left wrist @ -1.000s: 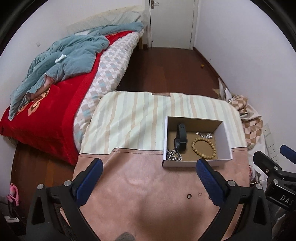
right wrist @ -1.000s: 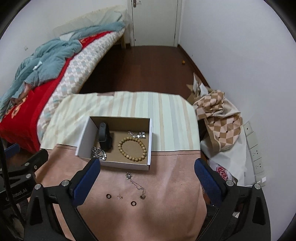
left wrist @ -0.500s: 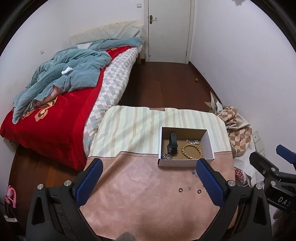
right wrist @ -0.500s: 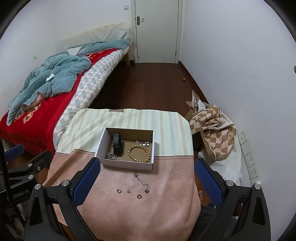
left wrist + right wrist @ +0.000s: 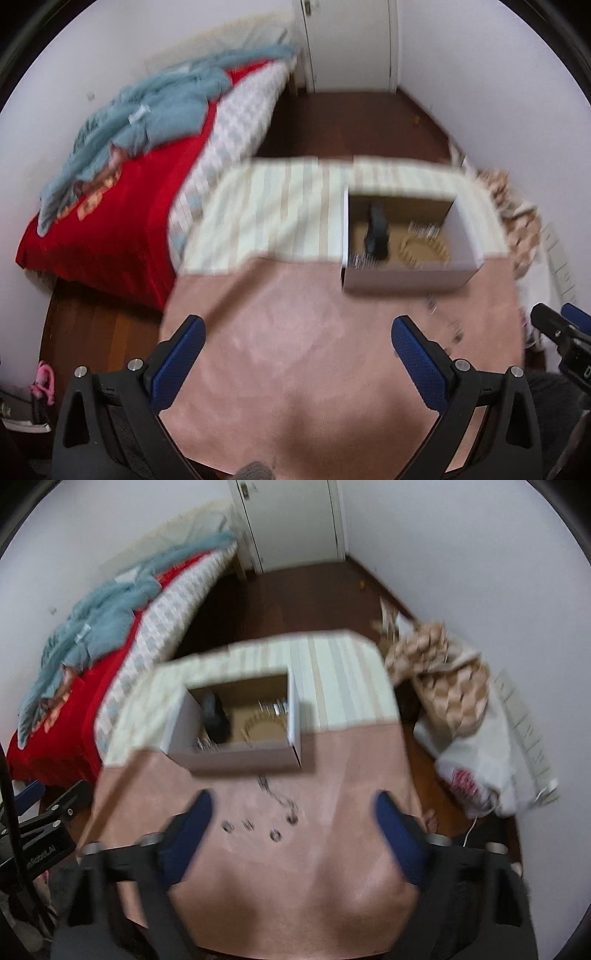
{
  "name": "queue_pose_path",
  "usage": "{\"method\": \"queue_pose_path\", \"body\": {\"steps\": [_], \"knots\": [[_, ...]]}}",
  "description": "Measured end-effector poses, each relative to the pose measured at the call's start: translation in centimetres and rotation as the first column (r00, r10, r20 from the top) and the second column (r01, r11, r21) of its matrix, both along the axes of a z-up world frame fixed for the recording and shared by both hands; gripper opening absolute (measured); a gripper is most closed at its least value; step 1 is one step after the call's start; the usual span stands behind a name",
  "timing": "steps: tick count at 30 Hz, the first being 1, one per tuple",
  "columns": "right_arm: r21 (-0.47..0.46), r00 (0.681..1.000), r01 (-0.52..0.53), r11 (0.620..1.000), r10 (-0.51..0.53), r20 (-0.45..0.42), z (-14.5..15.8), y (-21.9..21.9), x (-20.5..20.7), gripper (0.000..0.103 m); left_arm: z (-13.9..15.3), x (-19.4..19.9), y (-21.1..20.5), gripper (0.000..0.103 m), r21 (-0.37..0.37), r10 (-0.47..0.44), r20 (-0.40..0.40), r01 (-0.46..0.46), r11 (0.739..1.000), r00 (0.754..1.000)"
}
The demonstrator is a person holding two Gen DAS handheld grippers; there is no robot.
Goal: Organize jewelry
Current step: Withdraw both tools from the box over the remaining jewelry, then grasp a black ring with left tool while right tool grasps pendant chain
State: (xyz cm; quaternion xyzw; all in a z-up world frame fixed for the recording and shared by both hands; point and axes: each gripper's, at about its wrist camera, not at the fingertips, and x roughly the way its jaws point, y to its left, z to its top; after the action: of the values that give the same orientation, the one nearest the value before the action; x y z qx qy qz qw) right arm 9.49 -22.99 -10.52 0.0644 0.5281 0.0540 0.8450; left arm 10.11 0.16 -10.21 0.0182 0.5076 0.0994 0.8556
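Observation:
A white cardboard box (image 5: 406, 278) (image 5: 240, 760) stands on the pink table cover. It holds a black watch (image 5: 376, 234) (image 5: 214, 716), a wooden bead bracelet (image 5: 424, 251) (image 5: 264, 725) and silver pieces. On the cover in front of the box lie a silver chain (image 5: 279, 794) and small rings (image 5: 275, 835). My left gripper (image 5: 295, 347) is open and empty above the cover, left of the box. My right gripper (image 5: 293, 821) is open and empty above the rings. Both views are blurred.
A bed (image 5: 110, 221) with a red blanket and blue clothes stands to the left. A checked cloth pile (image 5: 443, 672) and a white bag (image 5: 491, 771) lie on the floor to the right. The table (image 5: 295, 369) has a striped cloth at the back.
Both grippers have dropped closer to the table after rising half a second ago. The box and jewelry look larger. Both grippers stay open.

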Motion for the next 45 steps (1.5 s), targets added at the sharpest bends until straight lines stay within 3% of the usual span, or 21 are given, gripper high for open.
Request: {"method": "queue_pose_path", "body": {"steps": [1, 7, 14, 17, 20, 21, 22, 27, 35, 41, 43, 45], "knots": [[0.017, 1.000, -0.004, 1.000, 0.004, -0.022, -1.5, -0.1, 0.2, 0.057, -1.7, 0.3, -0.1, 0.103, -0.001, 0.002, -0.036, -0.002, 1.000, 0.999], [0.048, 0.996, -0.013, 0.999, 0.017, -0.088, -8.9, -0.1, 1.1, 0.051, -9.2, 1.8, -0.1, 0.103, 0.033, 0.025, -0.177, -0.019, 0.999, 0.984], [0.047, 0.995, -0.049, 0.998, 0.053, -0.084, -11.4, 1.6, 2.5, 0.049, -11.4, 2.3, -0.1, 0.103, 0.026, 0.014, -0.218, -0.009, 1.000, 0.976], [0.033, 0.993, -0.072, 0.997, 0.075, -0.089, -11.8, 2.3, 2.9, 0.043, -11.8, 2.6, -0.1, 0.103, 0.022, 0.005, -0.225, 0.000, 1.000, 0.974], [-0.003, 0.992, -0.094, 0.996, 0.093, -0.089, -12.5, 3.1, 2.8, 0.028, -11.8, 2.8, -0.3, 0.103, 0.023, -0.004, -0.227, 0.010, 1.000, 0.974], [-0.023, 0.991, -0.105, 0.994, 0.103, -0.084, -12.6, 3.4, 2.7, 0.017, -11.8, 2.7, -0.4, 0.103, 0.024, -0.008, -0.228, 0.014, 1.000, 0.974], [-0.029, 0.991, -0.110, 0.994, 0.107, -0.082, -12.6, 3.4, 2.5, 0.013, -11.8, 2.7, -0.5, 0.103, 0.024, -0.010, -0.228, 0.016, 1.000, 0.974], [-0.039, 0.995, -0.078, 0.996, 0.076, -0.064, -11.9, 2.5, 2.0, 0.013, -11.7, 2.9, -1.0, 0.103, -0.005, -0.031, -0.227, 0.031, 1.000, 0.973], [-0.026, 0.999, 0.005, 1.000, -0.006, -0.040, -9.5, -1.0, 1.7, 0.013, -11.7, 2.6, -3.9, 0.102, -0.124, -0.099, -0.224, 0.073, 0.990, 0.969], [-0.033, 0.998, 0.027, 0.999, -0.029, -0.052, -9.7, -2.0, 1.6, 0.013, -12.7, 2.8, -5.2, 0.102, -0.222, -0.125, -0.244, 0.071, 0.973, 0.962], [-0.036, 0.998, 0.033, 0.999, -0.035, -0.057, -9.9, -2.0, 1.5, 0.013, -12.8, 2.8, -5.8, 0.096, -0.228, -0.144, -0.239, 0.089, 0.970, 0.960], [-0.036, 0.997, 0.038, 0.999, -0.040, -0.058, -10.0, -2.2, 1.5, 0.013, -12.9, 2.7, -6.5, 0.077, -0.216, -0.165, -0.235, 0.114, 0.970, 0.958]]}}
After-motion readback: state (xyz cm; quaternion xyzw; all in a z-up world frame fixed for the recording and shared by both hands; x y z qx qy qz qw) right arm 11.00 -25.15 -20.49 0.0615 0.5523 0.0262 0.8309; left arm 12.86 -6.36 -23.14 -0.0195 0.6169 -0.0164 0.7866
